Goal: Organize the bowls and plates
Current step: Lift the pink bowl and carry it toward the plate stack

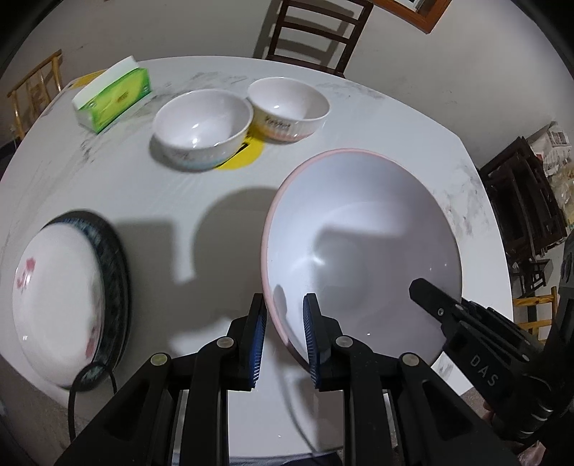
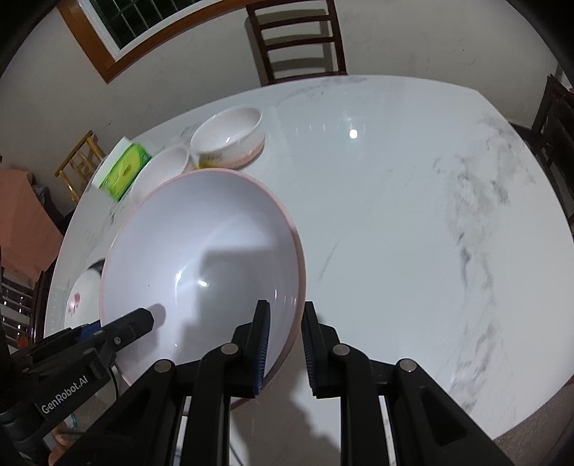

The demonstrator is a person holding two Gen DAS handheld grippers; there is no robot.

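A large white bowl with a pink rim (image 1: 358,233) hangs tilted above the marble table (image 1: 107,172), casting a shadow on it. My left gripper (image 1: 285,304) is shut on the bowl's near left rim. My right gripper (image 2: 286,312) is shut on the opposite rim of the same bowl (image 2: 201,233). One right finger (image 1: 430,297) shows inside the bowl in the left wrist view. Two small white bowls (image 1: 202,125) (image 1: 288,105) stand side by side at the back. A white flowered dish (image 1: 57,297) lies on a dark-rimmed plate (image 1: 114,272) at the left.
A green and white tissue box (image 1: 113,95) stands at the table's far left. A yellow mark (image 1: 247,154) lies between the two small bowls. A dark wooden chair (image 1: 315,32) stands behind the table. The table's right half (image 2: 394,215) bears nothing.
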